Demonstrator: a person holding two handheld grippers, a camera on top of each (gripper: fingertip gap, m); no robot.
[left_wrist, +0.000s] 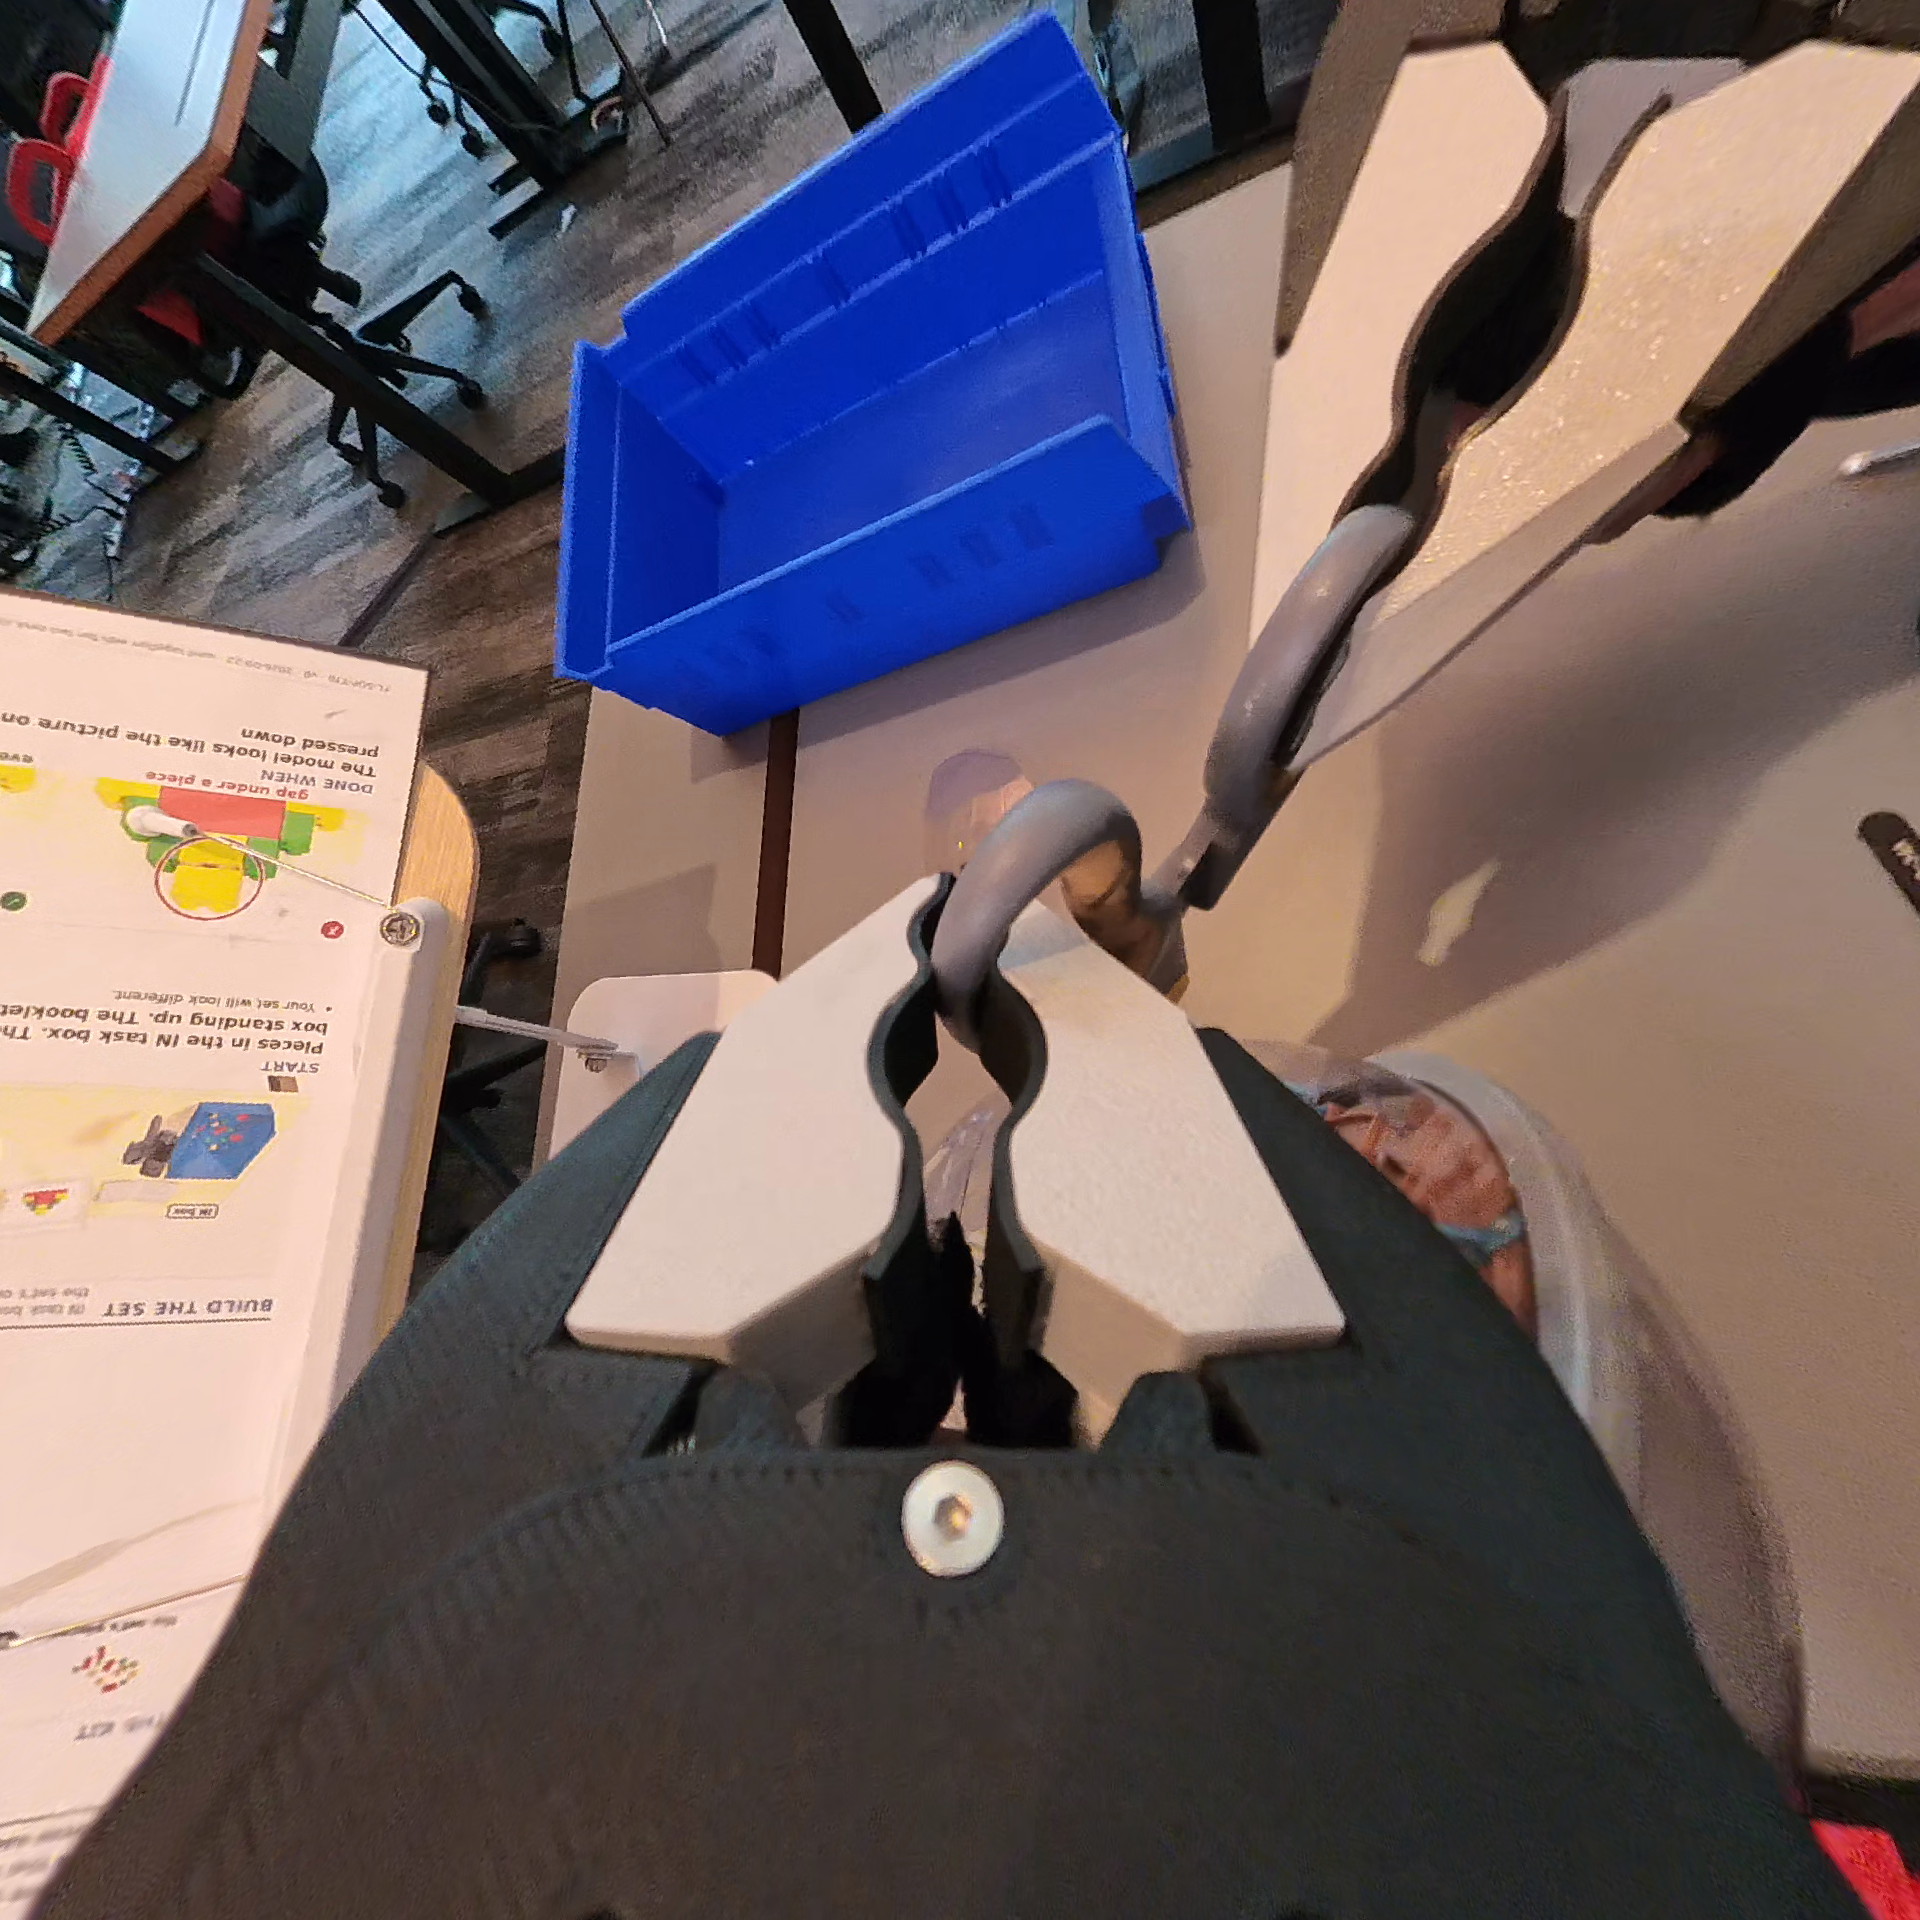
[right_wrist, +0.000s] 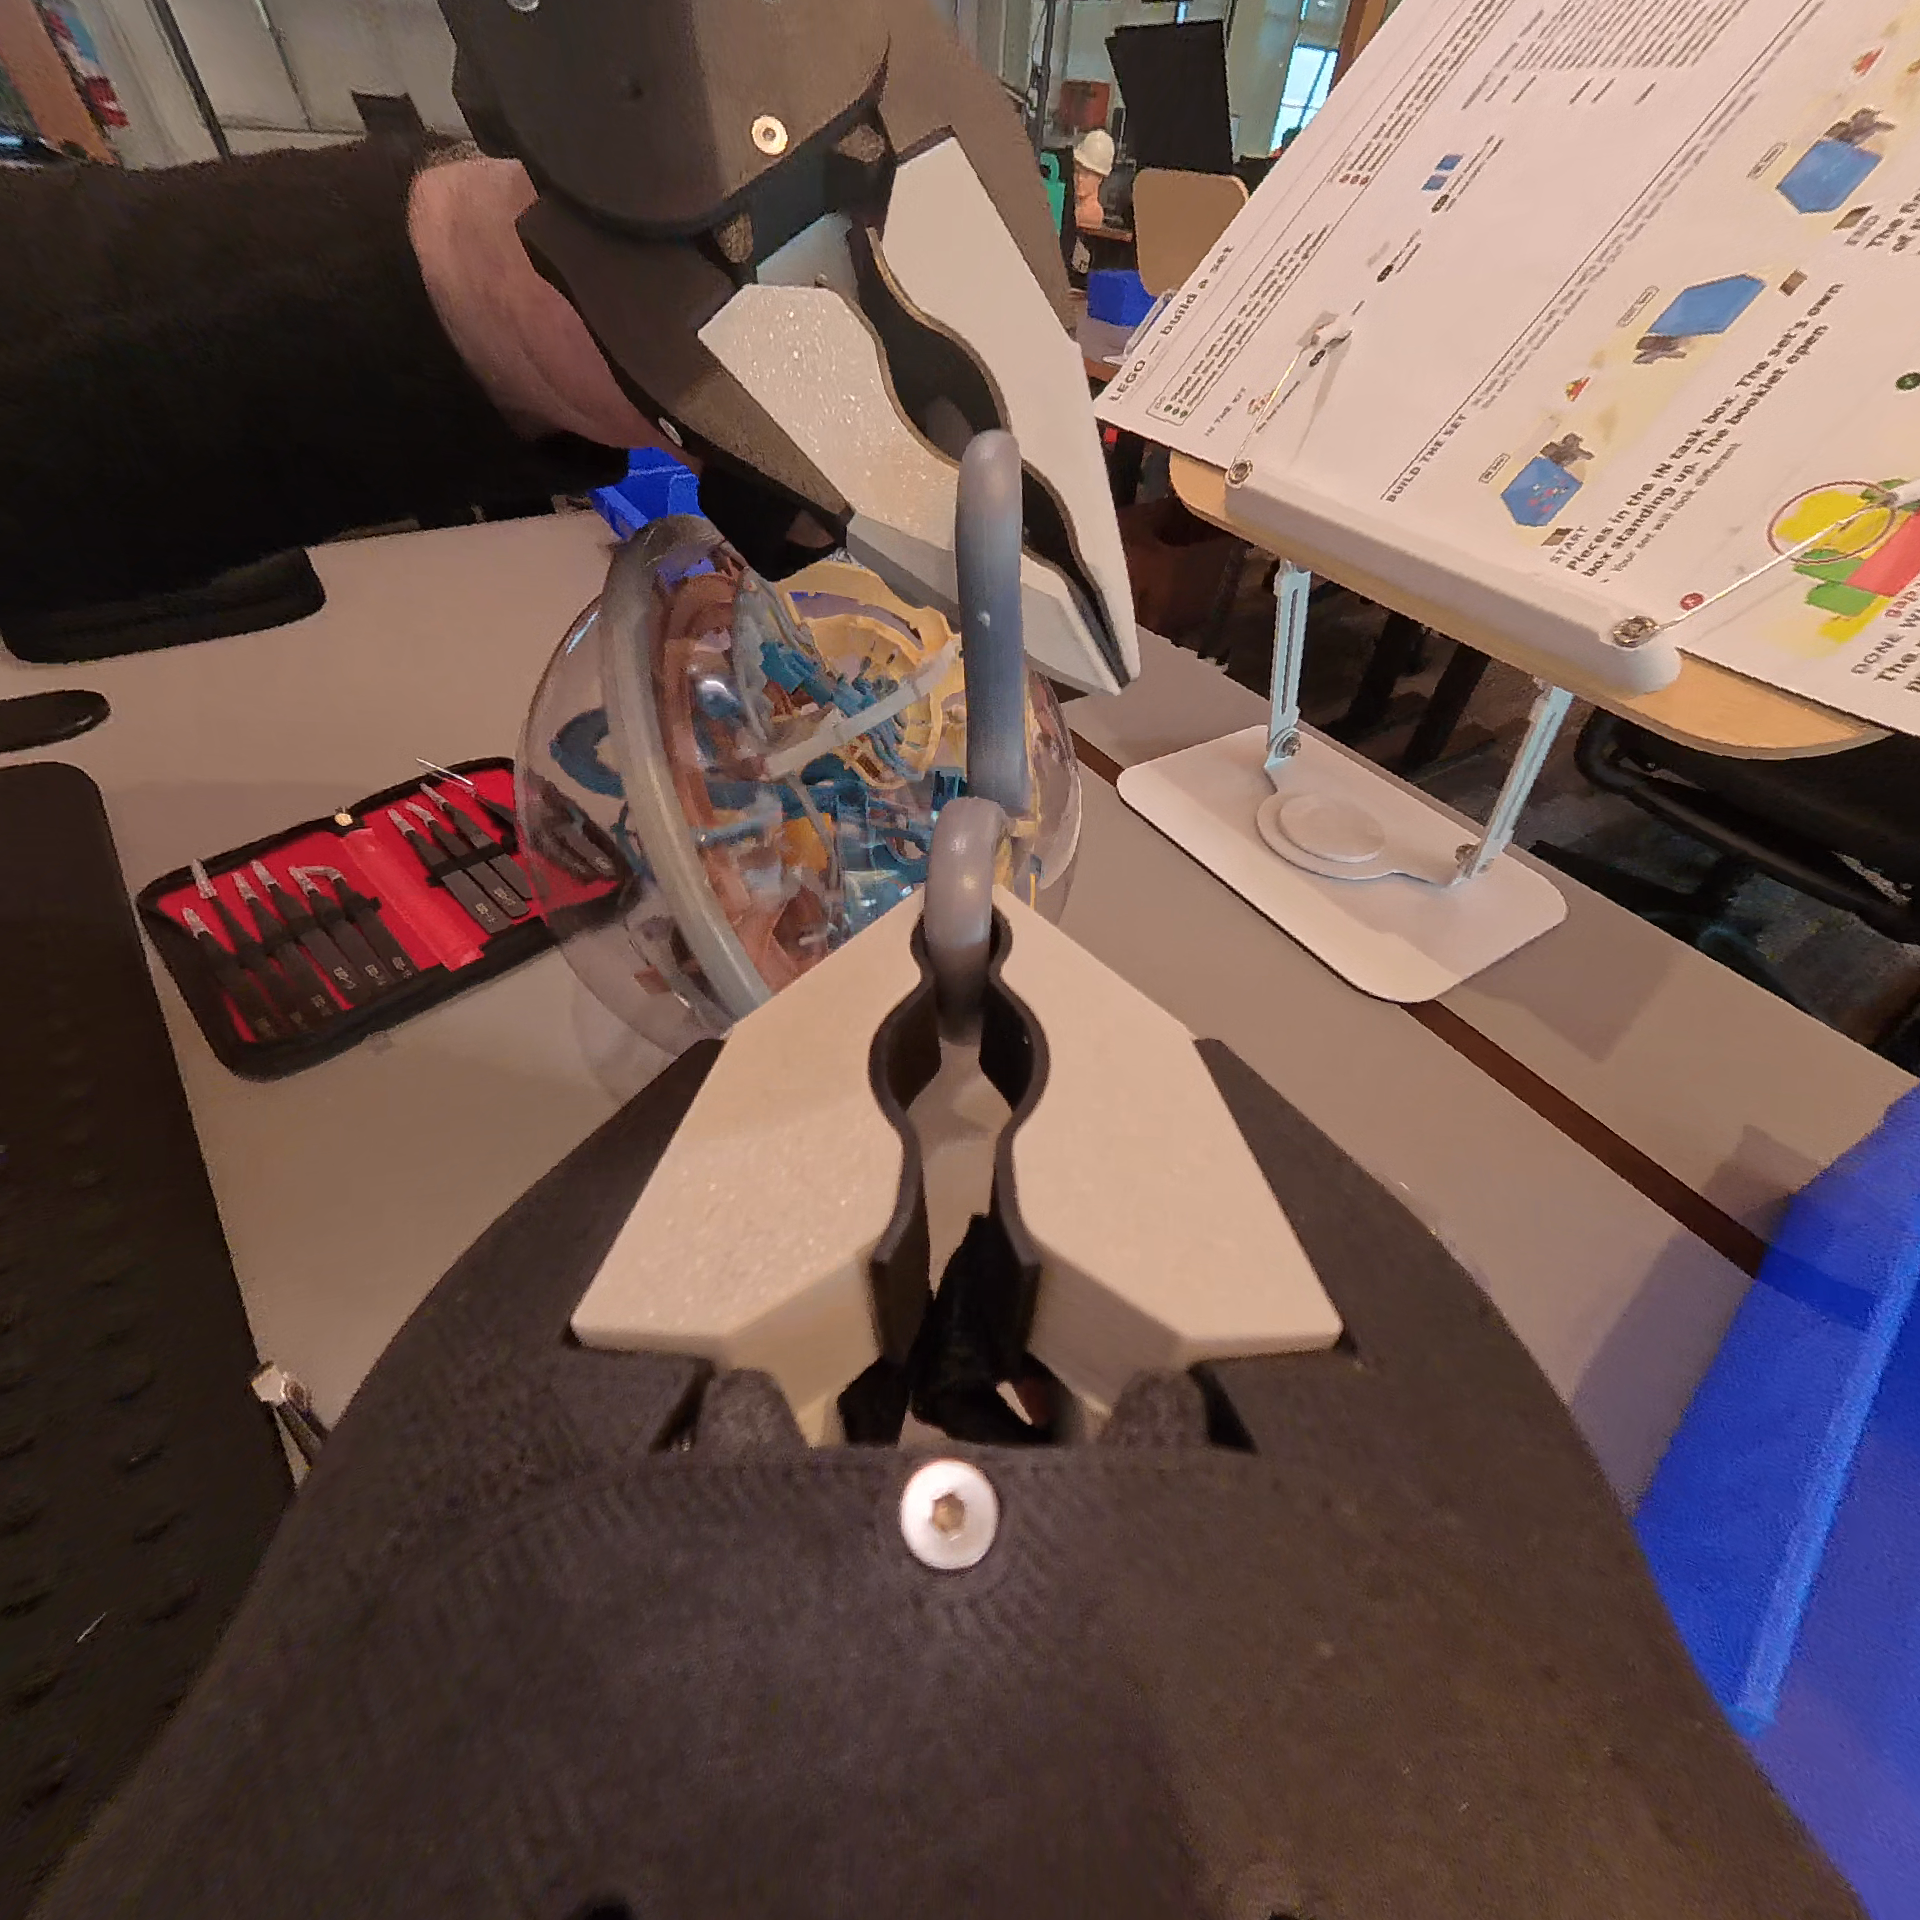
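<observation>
A clear maze ball (right_wrist: 810, 769) with coloured tracks inside rests on the pale table (right_wrist: 436, 1122). It carries grey loop handles. My right gripper (right_wrist: 961, 935) is shut on the short grey loop (right_wrist: 966, 852) at the ball's near side. My left gripper (right_wrist: 1081, 623), held by a hand in a dark sleeve (right_wrist: 208, 332), comes down from above and is shut on the taller grey loop (right_wrist: 992, 582). In the left wrist view my left gripper (left_wrist: 966, 914) grips its loop (left_wrist: 1029, 852), my right gripper (left_wrist: 1361, 540) grips the other loop (left_wrist: 1278, 675), and the ball (left_wrist: 1455, 1164) is mostly hidden behind my fingers.
A blue bin (left_wrist: 883, 416) stands on the table beyond the ball and also shows in the right wrist view (right_wrist: 1818, 1403). A tilted document stand with an illustrated sheet (right_wrist: 1558, 364) is at the right on a white base (right_wrist: 1340, 862). An open red-lined case of tweezers (right_wrist: 364, 914) lies left, beside a black mat (right_wrist: 83, 1143). One gripper's finger ends stand about 6 centimeters off the other's.
</observation>
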